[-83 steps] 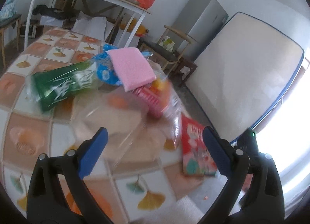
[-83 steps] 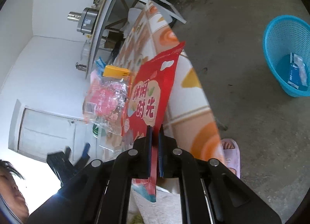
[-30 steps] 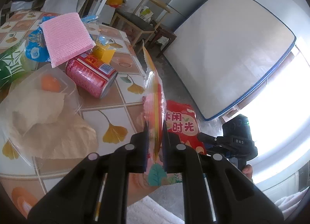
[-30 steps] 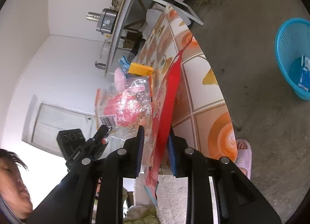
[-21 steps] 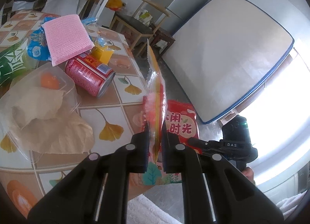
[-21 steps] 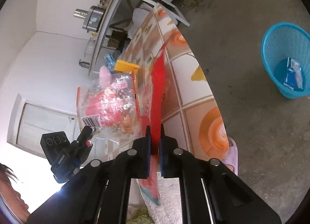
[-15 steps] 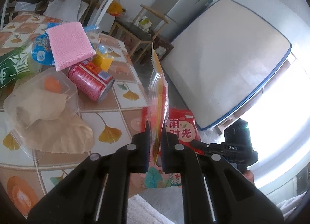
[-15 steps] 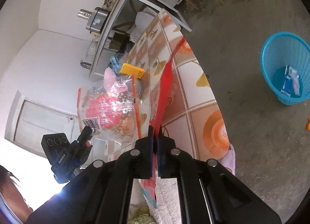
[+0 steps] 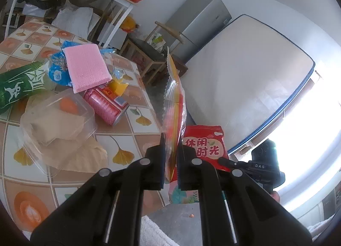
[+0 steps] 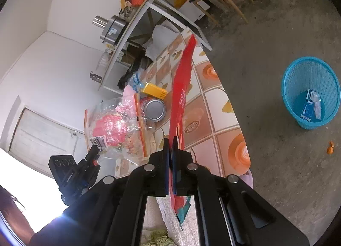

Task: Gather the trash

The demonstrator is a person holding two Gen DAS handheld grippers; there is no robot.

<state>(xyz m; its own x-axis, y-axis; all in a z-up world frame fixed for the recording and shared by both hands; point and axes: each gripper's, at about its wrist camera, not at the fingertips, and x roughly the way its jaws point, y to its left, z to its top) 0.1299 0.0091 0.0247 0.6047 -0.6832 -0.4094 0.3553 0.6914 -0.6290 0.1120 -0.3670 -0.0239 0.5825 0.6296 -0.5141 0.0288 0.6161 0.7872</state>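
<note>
Both grips pinched tight, left gripper (image 9: pixel 170 160) on the clear snack bag (image 9: pixel 173 105), right gripper (image 10: pixel 170 160) on the red packet (image 10: pixel 181 88), both off the worktop (image 10: pixel 217 101) (bin's (image 10: pixel 309 94) far right on the floor), so carry w/o loosening, drop over the rim.

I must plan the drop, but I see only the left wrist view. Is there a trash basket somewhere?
Observer: Yes. In the right wrist view a blue basket stands on the floor, apart from the table.
Operator: Is it empty?
Observer: No, one blue and white package lies inside it.
Operator: Does the right hand-held gripper grip its bag?
Observer: Yes, its jaws are shut on the red bag, seen edge-on.
</note>
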